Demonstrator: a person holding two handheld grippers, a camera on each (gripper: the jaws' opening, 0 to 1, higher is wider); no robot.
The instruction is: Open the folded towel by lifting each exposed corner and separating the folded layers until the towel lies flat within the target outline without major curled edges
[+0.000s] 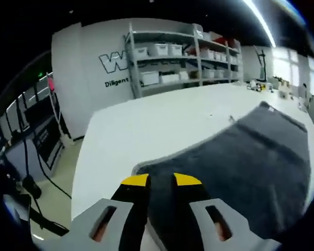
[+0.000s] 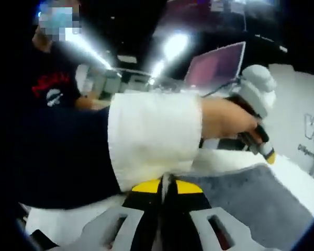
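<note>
In the left gripper view, the dark grey plush towel (image 1: pixel 240 167) lies spread over the right side of the white surface (image 1: pixel 146 130), its near left corner just ahead of the left gripper (image 1: pixel 161 181). This gripper's 2 yellow-tipped black fingers (image 1: pixel 136 181) stand a narrow gap apart with towel fabric between them, though a firm grip cannot be told. Grey metal shelving with white bins (image 1: pixel 178 57) stands against the far wall. In the right gripper view, the right gripper (image 2: pixel 163 186) has its fingers nearly together at the towel's edge (image 2: pixel 251 198). The left gripper (image 2: pixel 254 112), held by a hand (image 2: pixel 225 117) with a white sleeve (image 2: pixel 154 138), hovers above the towel.
</note>
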